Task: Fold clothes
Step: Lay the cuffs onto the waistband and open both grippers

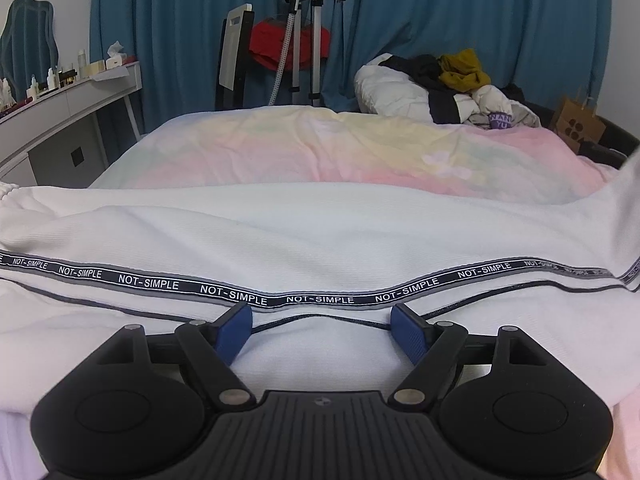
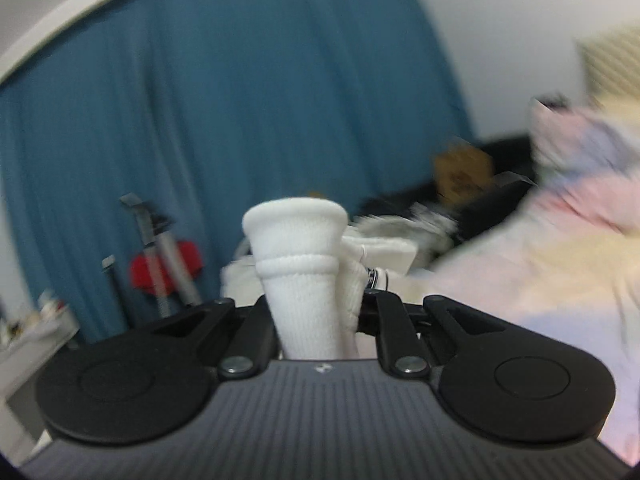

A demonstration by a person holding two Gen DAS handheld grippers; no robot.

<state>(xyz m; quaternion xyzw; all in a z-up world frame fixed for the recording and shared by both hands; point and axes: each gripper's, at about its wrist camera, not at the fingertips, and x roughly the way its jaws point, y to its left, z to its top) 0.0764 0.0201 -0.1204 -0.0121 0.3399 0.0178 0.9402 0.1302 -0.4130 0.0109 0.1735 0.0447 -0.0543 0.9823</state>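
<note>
White trousers (image 1: 304,236) with a black "NOT-SIMPLE" side stripe (image 1: 320,300) lie stretched across the bed. My left gripper (image 1: 322,326) is open, its blue pads (image 1: 236,330) resting low over the cloth just below the stripe. My right gripper (image 2: 320,320) is shut on the ribbed white cuff of a trouser leg (image 2: 298,252) and holds it lifted above the bed; its pads are hidden by the cloth. The right wrist view is blurred.
The bed has a pastel rainbow cover (image 1: 320,148). A pile of clothes (image 1: 444,88) lies at its far right. A white dresser (image 1: 60,112) with bottles stands left. A garment steamer (image 1: 308,40) and blue curtains stand behind. A paper bag (image 1: 578,122) sits at far right.
</note>
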